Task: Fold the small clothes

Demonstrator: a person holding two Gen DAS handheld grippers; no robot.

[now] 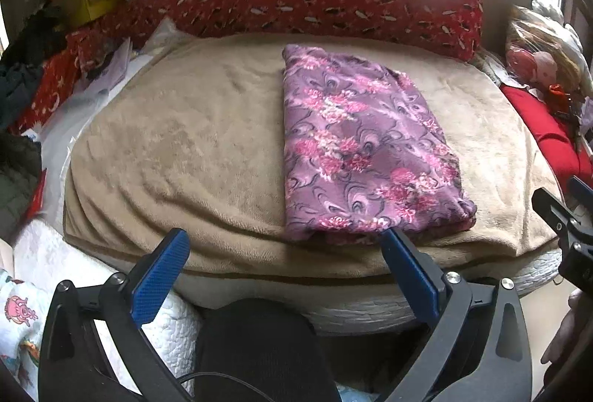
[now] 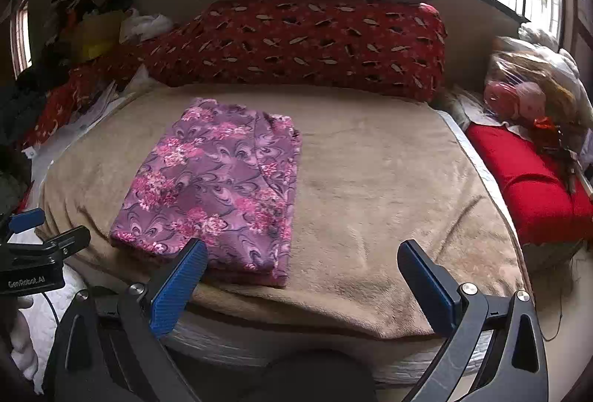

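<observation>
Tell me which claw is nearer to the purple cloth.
Left, though only slightly. The left claw is open at the purple cloth's near edge, right finger against it. The right claw is open beside its near right corner.

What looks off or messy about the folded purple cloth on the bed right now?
Nothing stands out. The purple floral cloth lies folded in a neat rectangle on the tan blanket, edges fairly even. Both grippers, left and right, are open and hold nothing.
</observation>
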